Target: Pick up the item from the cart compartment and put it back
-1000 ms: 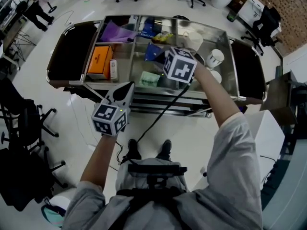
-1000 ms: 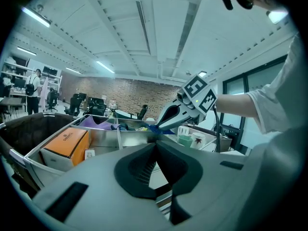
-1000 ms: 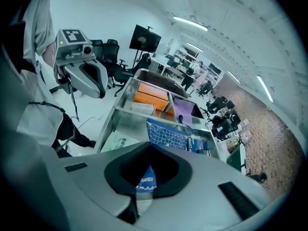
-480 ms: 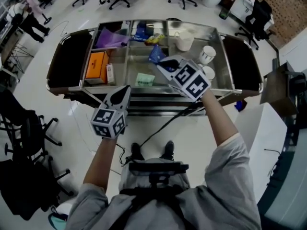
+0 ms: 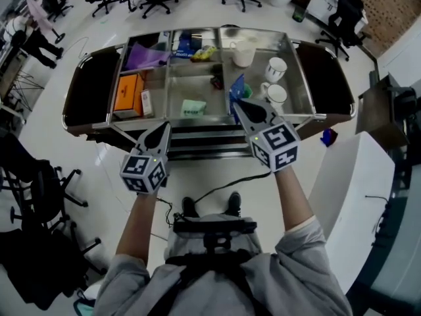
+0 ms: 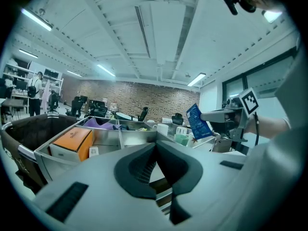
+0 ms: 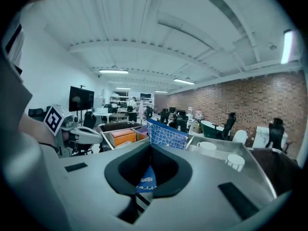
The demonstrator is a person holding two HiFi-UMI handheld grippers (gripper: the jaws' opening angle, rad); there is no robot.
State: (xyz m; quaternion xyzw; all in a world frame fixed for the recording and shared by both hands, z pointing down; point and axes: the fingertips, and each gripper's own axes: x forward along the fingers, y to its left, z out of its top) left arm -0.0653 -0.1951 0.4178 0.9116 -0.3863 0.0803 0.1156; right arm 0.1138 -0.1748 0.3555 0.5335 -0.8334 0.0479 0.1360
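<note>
- Far L of the head view: steel cart (image 5: 197, 30) with a dark end tray (image 5: 89, 87).
- L compartment: orange box (image 5: 126, 92) lying flat, small white box (image 5: 146, 102) just beside it on its R. Purple bag (image 5: 146, 56) in the compartment behind.
- Left gripper (image 5: 164, 125) is held in front of the cart's front rail, clear of the compartments. Jaws are together w/ nothing between them, per its own view (image 6: 155, 146).
- Mid compartment: pale green item (image 5: 194, 107) on the floor near the front. Blue and yellow packs at the back, too small to tell more.
- Right gripper (image 5: 238, 103) has its jaws clamped on the blue packet (image 5: 237, 89). Packet stands upright above the jaws, raised over the cart's front edge, around the divider between the mid and R compartments; can't tell which one it's over. Its own view shows the packet (image 7: 166, 134) pinched in the jaw slot (image 7: 150, 146).
- R compartment: white pitcher (image 5: 242, 52) at the back and two white mugs (image 5: 275, 68) (image 5: 274, 94) nearer the front, all upright.
</note>
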